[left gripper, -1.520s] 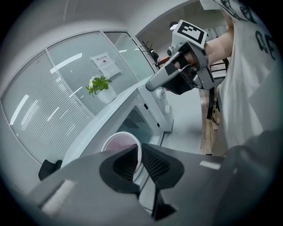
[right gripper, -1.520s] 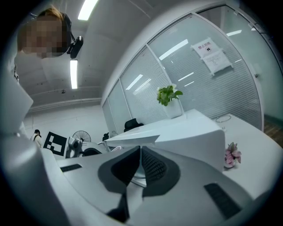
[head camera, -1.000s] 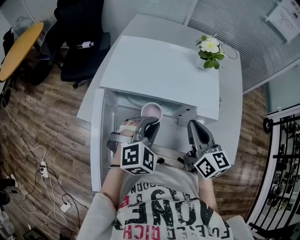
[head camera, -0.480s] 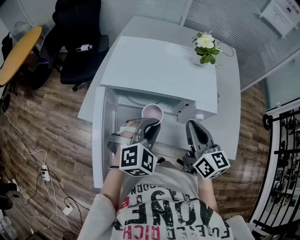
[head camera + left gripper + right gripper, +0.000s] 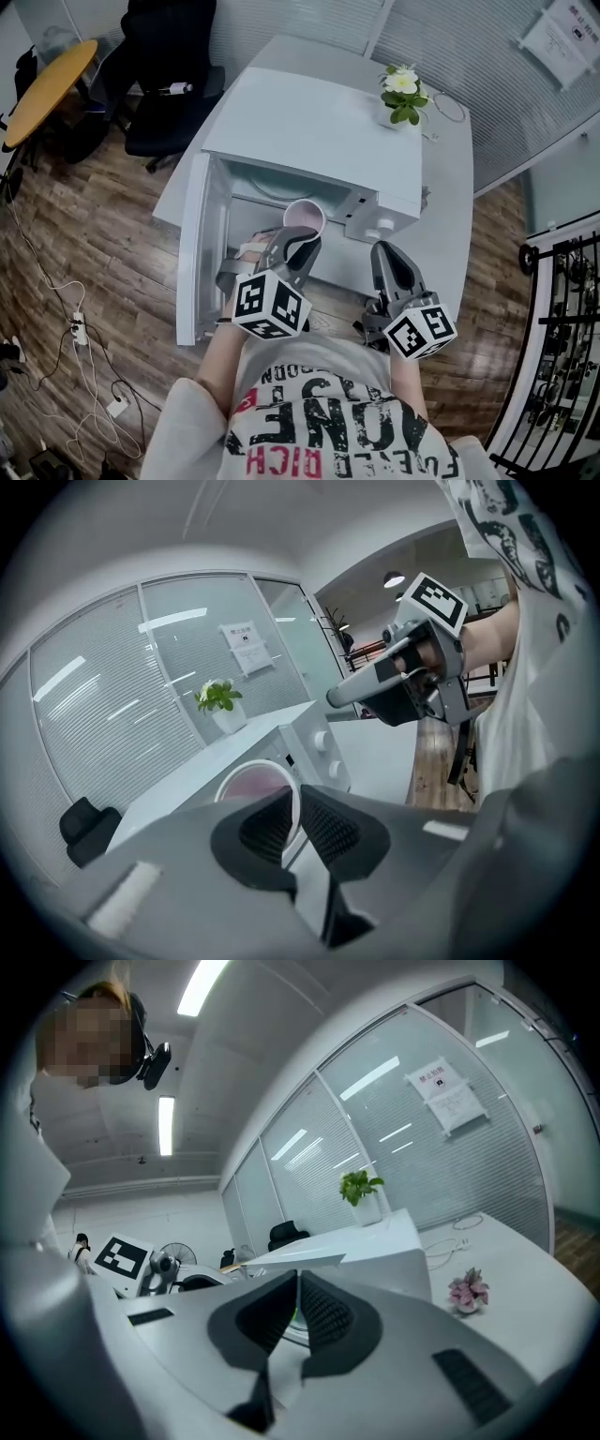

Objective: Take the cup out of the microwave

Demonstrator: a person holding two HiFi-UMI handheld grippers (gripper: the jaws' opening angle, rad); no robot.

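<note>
Right of the open door (image 5: 190, 253) of the microwave (image 5: 309, 122), the cup (image 5: 303, 217) is pinched by its rim at the microwave's mouth by the left gripper (image 5: 302, 246), and the right gripper (image 5: 387, 255) is held before the microwave's right front, jaws closed together on nothing.

Left gripper (image 5: 298, 799) in foreground, dark ribbed pads pinching rim of white cup (image 5: 253, 786) (inside looks pinkish). Behind cup, white microwave (image 5: 305, 731), two knobs on front panel. Potted plant (image 5: 220, 697) on top of it. Right gripper (image 5: 349, 692) at upper right, level, with marker cube (image 5: 433, 599). Slatted blinds (image 5: 103, 724) behind, paper notice (image 5: 246, 647) on glass.
</note>
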